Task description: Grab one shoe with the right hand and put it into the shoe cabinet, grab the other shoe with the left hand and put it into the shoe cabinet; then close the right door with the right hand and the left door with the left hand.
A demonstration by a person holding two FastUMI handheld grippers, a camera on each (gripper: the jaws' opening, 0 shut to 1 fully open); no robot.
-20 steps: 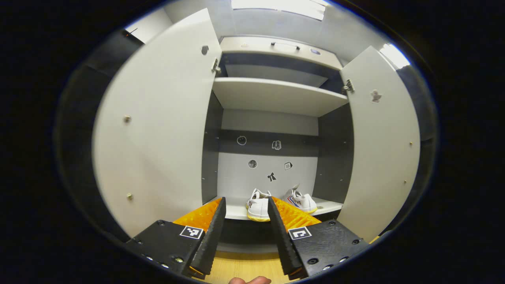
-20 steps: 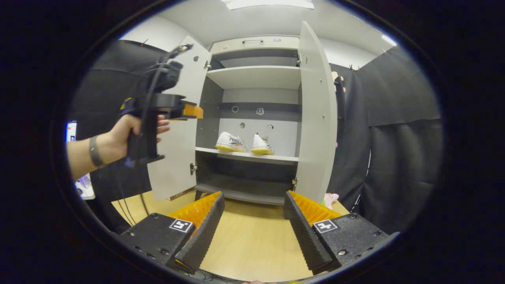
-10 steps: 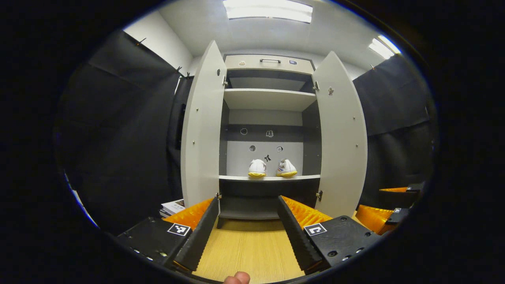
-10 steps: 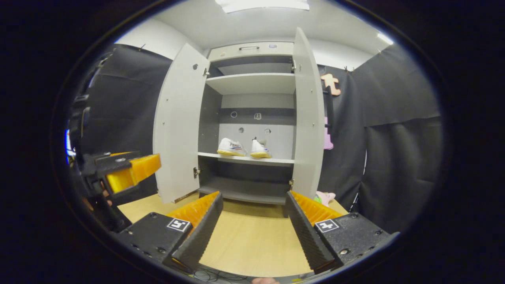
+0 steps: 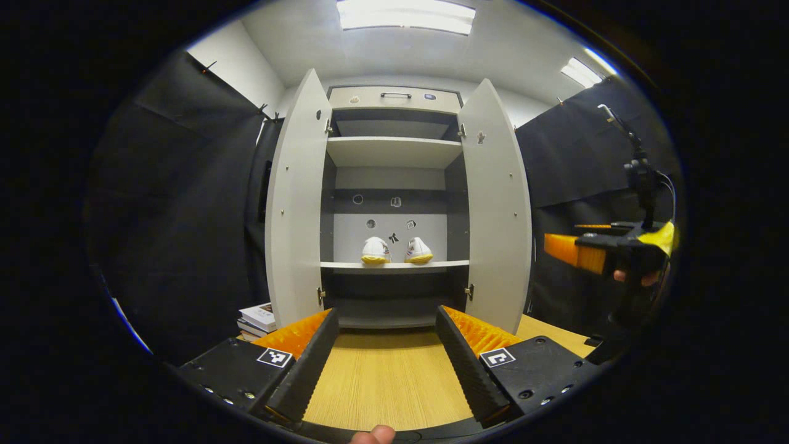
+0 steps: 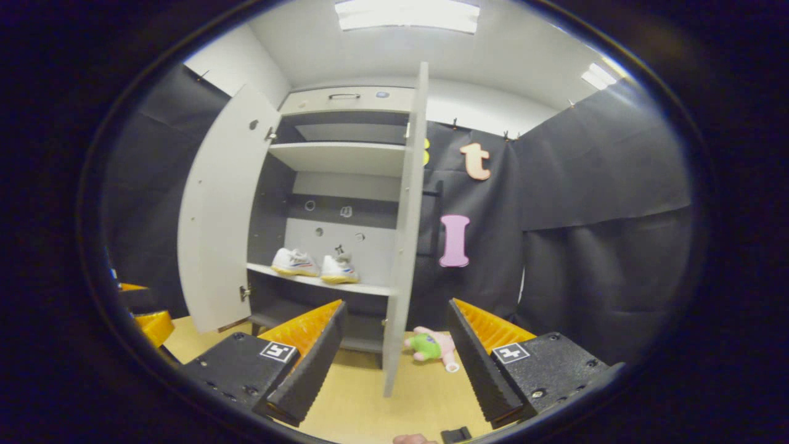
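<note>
Nearest, left gripper [image 5: 387, 361] and right gripper [image 6: 397, 354], fingers spread, holding nothing, above pale wooden tabletop [image 5: 385, 382]. Farther off, tall grey shoe cabinet [image 5: 391, 148], both doors open; two white yellow-soled shoes [image 5: 396, 250] side by side on middle shelf.

Tall grey shoe cabinet [image 5: 394, 185] with both doors swung open, pair of white yellow-soled shoes [image 5: 396, 250] side by side on its middle shelf, left gripper [image 5: 387, 361] with fingers spread over light wooden surface [image 5: 382, 382], right gripper [image 5: 592, 250] held at far right, stacked books [image 5: 256, 319] low left
</note>
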